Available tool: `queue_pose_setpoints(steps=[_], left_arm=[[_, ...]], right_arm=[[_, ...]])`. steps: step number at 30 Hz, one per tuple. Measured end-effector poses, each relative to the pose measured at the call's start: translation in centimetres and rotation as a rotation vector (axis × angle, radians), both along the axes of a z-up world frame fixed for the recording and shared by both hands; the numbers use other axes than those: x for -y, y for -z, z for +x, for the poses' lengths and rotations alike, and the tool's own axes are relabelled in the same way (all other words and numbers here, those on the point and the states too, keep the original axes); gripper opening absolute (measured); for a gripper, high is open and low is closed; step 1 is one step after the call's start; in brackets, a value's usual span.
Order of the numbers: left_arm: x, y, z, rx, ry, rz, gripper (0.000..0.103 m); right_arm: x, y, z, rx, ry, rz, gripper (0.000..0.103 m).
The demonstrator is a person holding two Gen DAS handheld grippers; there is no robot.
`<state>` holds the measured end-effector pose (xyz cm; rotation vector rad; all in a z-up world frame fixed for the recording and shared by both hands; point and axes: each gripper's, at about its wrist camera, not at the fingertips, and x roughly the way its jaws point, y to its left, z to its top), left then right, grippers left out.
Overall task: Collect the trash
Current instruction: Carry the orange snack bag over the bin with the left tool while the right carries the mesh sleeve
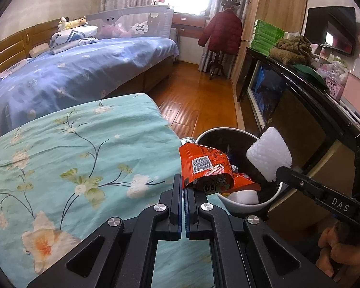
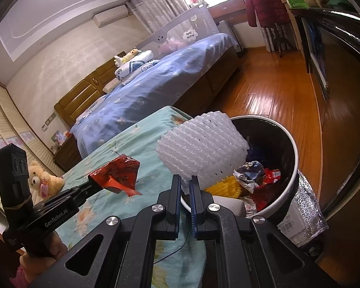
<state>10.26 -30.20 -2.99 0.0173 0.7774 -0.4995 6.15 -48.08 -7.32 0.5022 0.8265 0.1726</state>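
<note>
My left gripper (image 1: pixel 185 182) is shut on a crumpled orange-red snack wrapper (image 1: pixel 208 170), held at the near rim of the round trash bin (image 1: pixel 247 207). My right gripper (image 2: pixel 186 184) is shut on a white foam fruit net (image 2: pixel 204 148), which hangs over the bin (image 2: pixel 284 193). The bin is white outside and black inside, and holds several wrappers and a yellow foam piece. The right gripper (image 1: pixel 278 171) with the foam net (image 1: pixel 268 154) shows in the left wrist view. In the right wrist view the left gripper (image 2: pixel 91 182) carries the wrapper (image 2: pixel 120 175) above the bedcover.
The bin stands on the wooden floor (image 1: pixel 199 103) between a teal floral bedcover (image 1: pixel 72 156) and a dark cabinet (image 1: pixel 300 91). A silver foil bag (image 2: pixel 304 206) lies beside the bin. A blue bed (image 1: pixel 84 72) is farther back, a teddy bear (image 2: pixel 43 180) at the left.
</note>
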Motion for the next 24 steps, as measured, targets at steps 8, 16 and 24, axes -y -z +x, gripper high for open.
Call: queue_pose_setpoints(steps=[8, 16, 24], left_arm=[[1.0, 0.0, 0.5, 0.001, 0.014, 0.005, 0.000], [2.2, 0.2, 1.0, 0.000, 0.029, 0.015, 0.000], [3.3, 0.4, 1.6, 0.001, 0.041, 0.025, 0.000]], right_arm=[[0.5, 0.1, 0.2, -0.004, 0.005, -0.003, 0.007], [1.1, 0.0, 0.4, -0.004, 0.009, -0.011, 0.007], [1.6, 0.1, 0.7, -0.005, 0.008, -0.019, 0.007]])
